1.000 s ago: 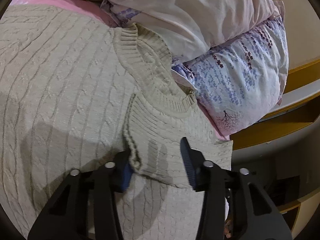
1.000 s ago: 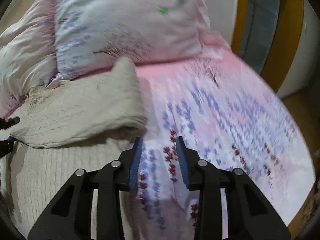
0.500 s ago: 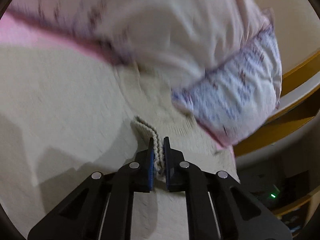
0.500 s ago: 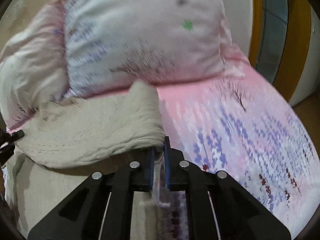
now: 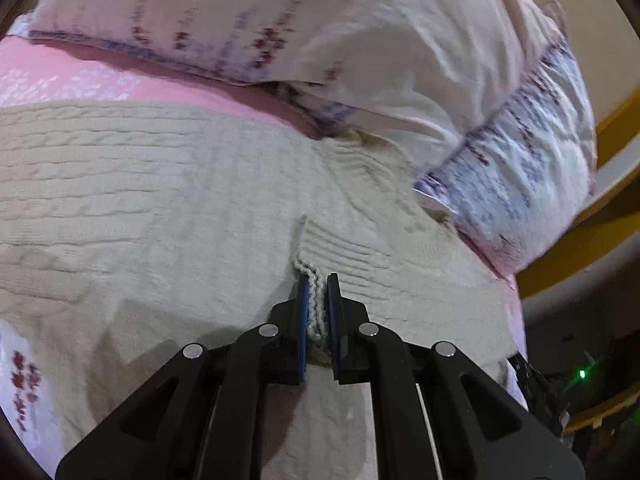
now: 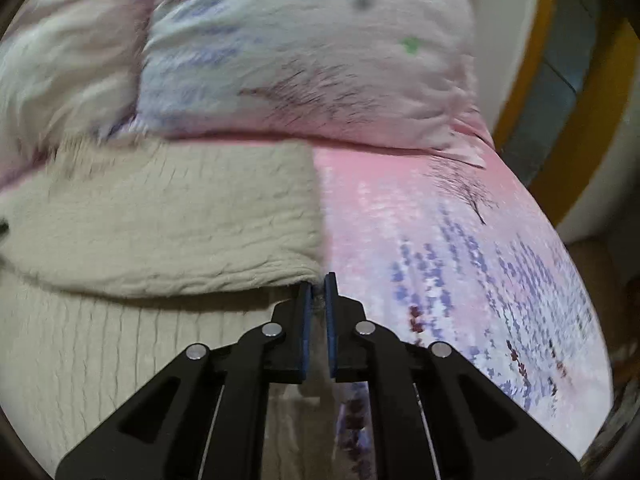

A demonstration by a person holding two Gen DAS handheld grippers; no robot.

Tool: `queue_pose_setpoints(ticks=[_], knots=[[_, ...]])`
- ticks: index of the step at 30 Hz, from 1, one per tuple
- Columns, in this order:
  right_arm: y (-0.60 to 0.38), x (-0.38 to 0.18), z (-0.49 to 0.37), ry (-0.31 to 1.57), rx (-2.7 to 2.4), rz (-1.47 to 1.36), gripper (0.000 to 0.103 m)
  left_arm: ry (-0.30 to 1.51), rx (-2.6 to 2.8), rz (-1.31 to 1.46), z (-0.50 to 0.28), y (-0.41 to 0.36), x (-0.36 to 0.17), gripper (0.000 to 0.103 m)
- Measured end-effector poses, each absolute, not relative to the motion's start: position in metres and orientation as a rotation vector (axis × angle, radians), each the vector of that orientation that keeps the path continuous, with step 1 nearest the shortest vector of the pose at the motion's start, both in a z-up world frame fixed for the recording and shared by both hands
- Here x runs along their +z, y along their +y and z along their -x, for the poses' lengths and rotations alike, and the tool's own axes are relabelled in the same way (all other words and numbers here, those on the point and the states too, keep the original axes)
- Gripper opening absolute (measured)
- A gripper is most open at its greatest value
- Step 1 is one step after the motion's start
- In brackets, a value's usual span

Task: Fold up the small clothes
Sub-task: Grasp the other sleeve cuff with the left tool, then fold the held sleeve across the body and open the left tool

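Note:
A beige cable-knit sweater [image 5: 160, 200] lies spread on a pink floral bed. My left gripper [image 5: 318, 284] is shut on a ribbed knit edge of the sweater beside its collar [image 5: 360, 184]. In the right wrist view the sweater [image 6: 168, 220] lies folded over itself, the upper layer ending in a thick fold edge. My right gripper [image 6: 318, 282] is shut on the right end of that fold, at the sweater's side edge next to the bedsheet [image 6: 460, 260].
Floral pillows [image 5: 360, 40] press against the sweater's collar at the head of the bed, and show in the right wrist view [image 6: 312, 48]. A yellow wooden bed frame [image 5: 600, 216] and the bed's edge lie to the right. A door frame [image 6: 560, 100] stands beyond the bed.
Both grippers were open a second ago; each closed on the sweater's edge. Both views have since shifted, with the sweater fold now raised and drawn toward the pillows.

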State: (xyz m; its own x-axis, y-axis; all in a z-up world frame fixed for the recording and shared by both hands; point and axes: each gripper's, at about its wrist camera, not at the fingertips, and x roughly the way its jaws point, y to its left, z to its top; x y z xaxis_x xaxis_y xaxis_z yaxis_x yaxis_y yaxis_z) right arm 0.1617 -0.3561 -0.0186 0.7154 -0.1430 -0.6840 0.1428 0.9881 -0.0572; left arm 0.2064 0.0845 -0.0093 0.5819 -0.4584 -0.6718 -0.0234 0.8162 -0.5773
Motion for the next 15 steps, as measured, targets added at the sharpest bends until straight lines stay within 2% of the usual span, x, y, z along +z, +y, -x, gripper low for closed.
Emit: queue_pose_setpoints(ticks=[3, 6, 10, 15], knots=[[-0.368, -0.017, -0.163, 0.743, -0.209, -0.049, 0.006, 0.929, -0.292, 0.553, -0.207, 0.072, -0.010, 0.008], [-0.373, -0.030, -0.172, 0.840, -0.222, -0.084, 0.007, 0.941, -0.283, 0.558, -0.208, 0.069, -0.016, 0.008], [-0.370, -0.015, -0.155, 0.830, -0.236, -0.087, 0.033, 0.943, -0.296, 0.575, -0.206, 0.073, -0.016, 0.009], [-0.360, 0.015, -0.135, 0.696, -0.214, -0.113, 0.038, 0.938, -0.304, 0.574, -0.205, 0.076, -0.017, 0.009]])
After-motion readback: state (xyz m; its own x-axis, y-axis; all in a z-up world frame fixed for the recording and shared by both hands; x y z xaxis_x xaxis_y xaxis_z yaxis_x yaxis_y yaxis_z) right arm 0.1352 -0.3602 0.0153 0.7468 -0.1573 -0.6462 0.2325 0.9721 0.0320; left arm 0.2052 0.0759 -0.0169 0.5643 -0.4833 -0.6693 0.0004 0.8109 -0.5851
